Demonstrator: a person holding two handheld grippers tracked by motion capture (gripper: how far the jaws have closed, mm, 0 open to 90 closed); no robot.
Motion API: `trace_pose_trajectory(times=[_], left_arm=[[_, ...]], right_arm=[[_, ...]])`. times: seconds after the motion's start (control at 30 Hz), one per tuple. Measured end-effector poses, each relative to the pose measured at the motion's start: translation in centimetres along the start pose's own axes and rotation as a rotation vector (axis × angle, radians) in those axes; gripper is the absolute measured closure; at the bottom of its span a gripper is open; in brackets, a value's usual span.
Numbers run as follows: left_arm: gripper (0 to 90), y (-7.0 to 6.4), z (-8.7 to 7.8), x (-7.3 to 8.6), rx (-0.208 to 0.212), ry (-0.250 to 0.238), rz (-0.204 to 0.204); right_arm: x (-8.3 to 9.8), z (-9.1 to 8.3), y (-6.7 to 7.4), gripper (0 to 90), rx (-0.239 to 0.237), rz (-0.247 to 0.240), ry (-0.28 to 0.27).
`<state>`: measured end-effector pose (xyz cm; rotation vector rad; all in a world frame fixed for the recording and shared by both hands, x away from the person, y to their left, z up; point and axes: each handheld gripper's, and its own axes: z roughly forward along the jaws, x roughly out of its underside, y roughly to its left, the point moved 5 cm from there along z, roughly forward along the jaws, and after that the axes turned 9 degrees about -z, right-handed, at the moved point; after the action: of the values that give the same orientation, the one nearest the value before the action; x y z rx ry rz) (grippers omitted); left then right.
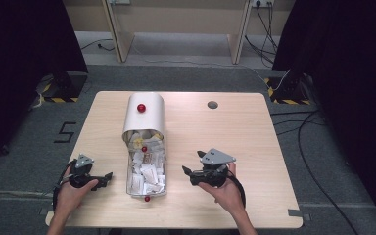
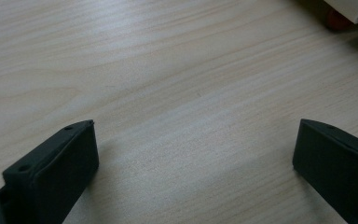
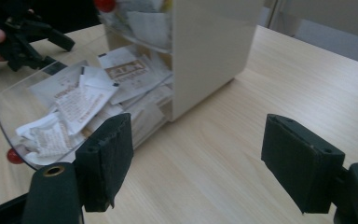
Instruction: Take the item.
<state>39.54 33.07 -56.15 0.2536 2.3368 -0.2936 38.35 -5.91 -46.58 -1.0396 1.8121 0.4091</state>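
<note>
Resting position: both hand-held grippers are sitting low at the near edge of the table (image 1: 254, 147), one on each side of the box (image 1: 144, 117).
Left hand-held gripper (image 1: 100, 180): released; in the left gripper view its jaws are standing wide apart over bare wood, grasping nothing.
Right hand-held gripper (image 1: 190, 172): released as well; in the right gripper view its jaws are spread wide and pointing toward the box, well short of it, nothing between them.
Box: a cream-coloured container lying lengthwise in the left-centre of the table, a red knob (image 1: 141, 107) showing on top.
Clear tray (image 3: 9, 105): sticking out from the box toward the person, its rounded front edge near the table edge, a small red knob (image 3: 13, 156) at that front.
Paper packets (image 3: 79, 100): lying loose and heaped in the tray, some riding up near its rim.
Likely step: judging by the layout, the grippers are getting ready to handle the tray or its packets.
Risk, spilling: a jaw nudging the clear wall could be tipping packets over the rim, since they are piled loosely.
Risk, sliding: pushing the tray with one gripper alone could be shifting the whole box, as nothing is bracing it.
Risk, misgrip: the thin flat packets could be slipping from wide jaws, or several could be coming up together.
</note>
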Motion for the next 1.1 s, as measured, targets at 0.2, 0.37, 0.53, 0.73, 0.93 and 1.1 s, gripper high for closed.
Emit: trace_pose_trajectory(times=[0.2, 0.37, 0.53, 0.73, 0.93, 1.1], left_arm=[[0.0, 0.0, 0.0, 0.0, 0.000, 0.000, 0.000], [0.0, 0.0, 0.0, 0.0, 0.000, 0.000, 0.000], [0.0, 0.0, 0.0, 0.0, 0.000, -0.001, -0.001], [0.0, 0.0, 0.0, 0.0, -0.001, 0.000, 0.000], [0.0, 0.0, 0.0, 0.0, -0.001, -0.001, -0.001], [0.0, 0.0, 0.0, 0.0, -0.001, -0.002, -0.003]], right_arm=[[-1.1, 0.8, 2.0, 25.9, -0.047, -0.040, -0.012], [-1.9, 1.3, 3.3, 28.4, -0.074, -0.066, -0.028], [-2.3, 1.8, 4.1, 31.2, -0.097, -0.080, -0.036], [-2.6, 2.4, 5.1, 34.8, -0.124, -0.106, -0.040], [-2.9, 2.9, 6.1, 40.1, -0.155, -0.131, -0.042], [-3.1, 3.8, 7.1, 43.5, -0.188, -0.156, -0.040]])
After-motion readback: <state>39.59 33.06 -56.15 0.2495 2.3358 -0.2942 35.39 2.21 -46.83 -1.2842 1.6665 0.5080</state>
